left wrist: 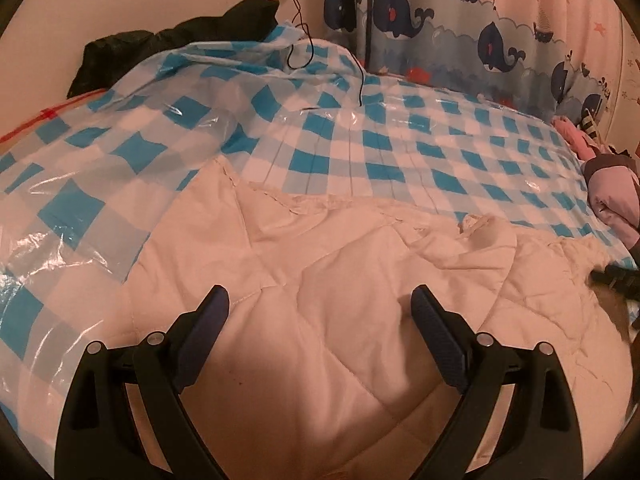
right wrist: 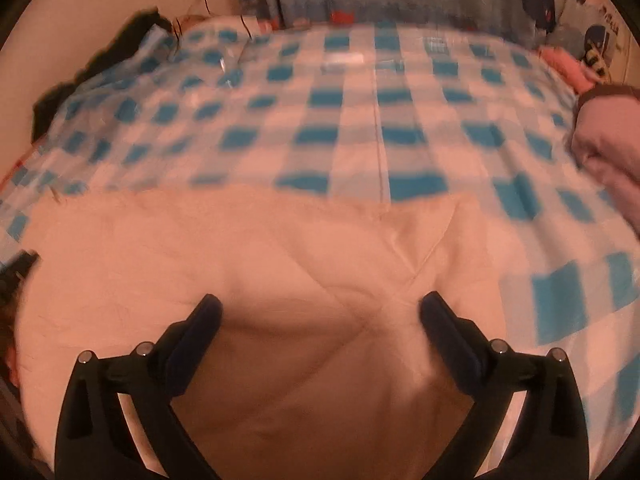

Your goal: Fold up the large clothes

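I see a bed (left wrist: 24, 128) filling both views, covered by a glossy blue-and-white checked plastic sheet (left wrist: 360, 140) that wrinkles and catches highlights toward the left. Behind it hangs a whale-print curtain (left wrist: 460, 20) along the far edge.

On top of the sheet, at the near side of the bed, lies the task's garment: a large cream quilted piece (left wrist: 320, 264), padded, with diagonal stitch lines crossing into diamond panels. In the left wrist view its far edge is rumpled and ruffled, with a small bunched fold rising right of centre; the near part lies smoother. In the right wrist view the picture is blurred, but I make out the same cream quilted piece (right wrist: 260, 264) with a straight far edge against the checks and a seam crossing just ahead of the fingers.

At the right edge of the bed sits a lilac padded garment (left wrist: 612, 200), bundled, with a pink item beyond it. A black garment (left wrist: 180, 36) is heaped at the far left against the wall, and a black cable (left wrist: 298, 28) trails from a wall socket onto the sheet.

My left gripper (left wrist: 320, 300) hovers over the cream piece, jaws spread wide and holding nothing. My right gripper (right wrist: 320, 308) is likewise above it, jaws released.
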### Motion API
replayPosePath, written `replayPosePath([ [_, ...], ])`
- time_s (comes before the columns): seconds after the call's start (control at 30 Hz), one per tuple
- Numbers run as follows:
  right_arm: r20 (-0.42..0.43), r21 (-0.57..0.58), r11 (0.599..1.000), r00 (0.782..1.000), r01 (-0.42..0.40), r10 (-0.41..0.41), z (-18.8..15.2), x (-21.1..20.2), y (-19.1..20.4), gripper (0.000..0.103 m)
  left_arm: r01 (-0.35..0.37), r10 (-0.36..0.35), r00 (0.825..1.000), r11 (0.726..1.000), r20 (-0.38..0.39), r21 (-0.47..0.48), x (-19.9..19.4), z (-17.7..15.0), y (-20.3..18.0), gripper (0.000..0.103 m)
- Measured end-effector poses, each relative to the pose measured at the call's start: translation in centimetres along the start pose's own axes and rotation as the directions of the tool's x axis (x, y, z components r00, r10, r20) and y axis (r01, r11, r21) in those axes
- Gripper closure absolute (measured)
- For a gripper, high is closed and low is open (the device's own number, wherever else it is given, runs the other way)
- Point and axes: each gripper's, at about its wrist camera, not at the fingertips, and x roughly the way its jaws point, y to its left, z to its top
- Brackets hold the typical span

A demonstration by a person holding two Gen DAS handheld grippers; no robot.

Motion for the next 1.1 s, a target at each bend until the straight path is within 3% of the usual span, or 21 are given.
replayPosePath([
  [0.13, 0.034, -0.084, 0.993, 0.996, -0.077, 0.081, 3.4, -0.1, 5.4, 0.007, 0.002, -0.002, 1.000, 1.000, 0.013, 0.009, -0.2, -0.1, -0.1, 0.015],
  [0.23, -0.007, -0.160, 0.980, 0.993, -0.120, 0.120, 4.7, 2.6, 9.7, 0.007, 0.013, -0.013, 1.000, 1.000, 0.024, 0.001, -0.4, -0.1, 0.1, 0.015],
  [0.3, -0.071, -0.188, 0.977, 0.993, -0.102, 0.090, 4.1, 5.9, 11.2, 0.007, 0.023, -0.023, 0.999, 1.000, 0.038, -0.007, -0.7, -0.3, 0.3, 0.015],
  [0.33, -0.161, -0.196, 0.976, 0.985, -0.090, 0.059, 2.8, 9.1, 11.5, 0.007, 0.029, -0.028, 0.999, 1.000, 0.044, -0.012, -0.8, -0.3, 0.4, 0.015],
  [0.37, -0.217, -0.166, 0.980, 0.973, -0.113, 0.076, 1.9, 11.0, 11.2, 0.006, 0.036, -0.036, 0.998, 0.999, 0.048, -0.017, -0.9, -0.3, 0.5, 0.015],
  [0.5, -0.219, -0.150, 0.981, 0.972, -0.124, 0.090, 2.5, 10.1, 10.8, 0.007, 0.045, -0.044, 0.998, 0.999, 0.053, -0.021, -0.9, -0.5, 0.7, 0.015],
  [0.63, -0.123, -0.152, 0.978, 0.984, -0.144, 0.126, 4.3, 6.5, 10.7, 0.007, 0.042, -0.041, 0.998, 0.999, 0.058, -0.017, -0.9, -0.6, 0.7, 0.015],
  [0.7, -0.097, -0.159, 0.970, 0.981, -0.184, 0.171, 5.4, 5.6, 11.8, 0.007, 0.038, -0.037, 0.997, 0.999, 0.061, -0.011, -1.0, -0.7, 0.6, 0.015],
  [0.9, -0.150, -0.246, 0.943, 0.970, -0.223, 0.191, 5.9, 8.5, 16.8, 0.007, 0.044, -0.043, 0.997, 0.999, 0.068, -0.013, -1.1, -0.7, 0.6, 0.015],
  [1.0, -0.222, -0.243, 0.945, 0.961, -0.220, 0.166, 4.2, 11.6, 17.2, 0.007, 0.050, -0.049, 0.996, 0.999, 0.077, -0.014, -1.3, -0.7, 0.7, 0.015],
  [1.1, -0.221, -0.220, 0.948, 0.958, -0.231, 0.183, 3.8, 12.0, 16.8, 0.006, 0.057, -0.056, 0.995, 0.998, 0.085, -0.011, -1.5, -0.8, 0.8, 0.015],
])
